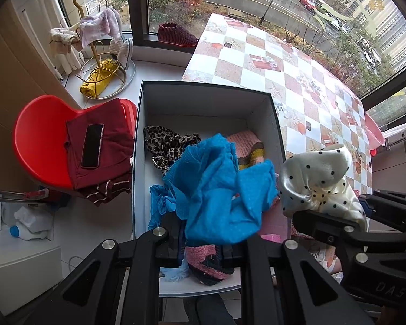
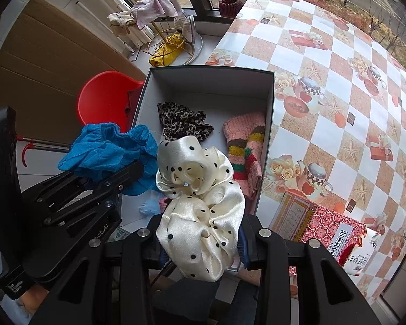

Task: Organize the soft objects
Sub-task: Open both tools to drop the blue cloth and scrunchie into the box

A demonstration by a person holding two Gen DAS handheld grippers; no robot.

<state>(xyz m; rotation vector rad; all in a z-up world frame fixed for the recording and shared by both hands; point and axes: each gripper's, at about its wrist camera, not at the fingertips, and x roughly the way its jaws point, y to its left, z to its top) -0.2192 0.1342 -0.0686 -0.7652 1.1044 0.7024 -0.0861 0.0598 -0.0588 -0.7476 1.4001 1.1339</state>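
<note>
Above the open box point(image 2: 270, 103): left gripper point(image 1: 200, 246) clamped tight on blue cloth point(image 1: 216, 184), right gripper point(image 2: 200, 246) pinching polka-dot scrunchie point(image 2: 200, 203). Mid-placement, apparently; next, lowering into bare floor, then releasing.

red chair point(image 1: 40, 140), phone point(image 1: 92, 145), checkered tablecloth point(image 1: 297, 62)

The right tool point(image 2: 201, 246) grips a cream dotted scrunchie point(image 2: 200, 205) above the open box point(image 2: 269, 113), which holds a leopard scrunchie point(image 2: 184, 122) and a striped sock point(image 2: 246, 146), while the left tool point(image 2: 127, 173) at left holds blue cloth point(image 2: 105, 151).
</note>
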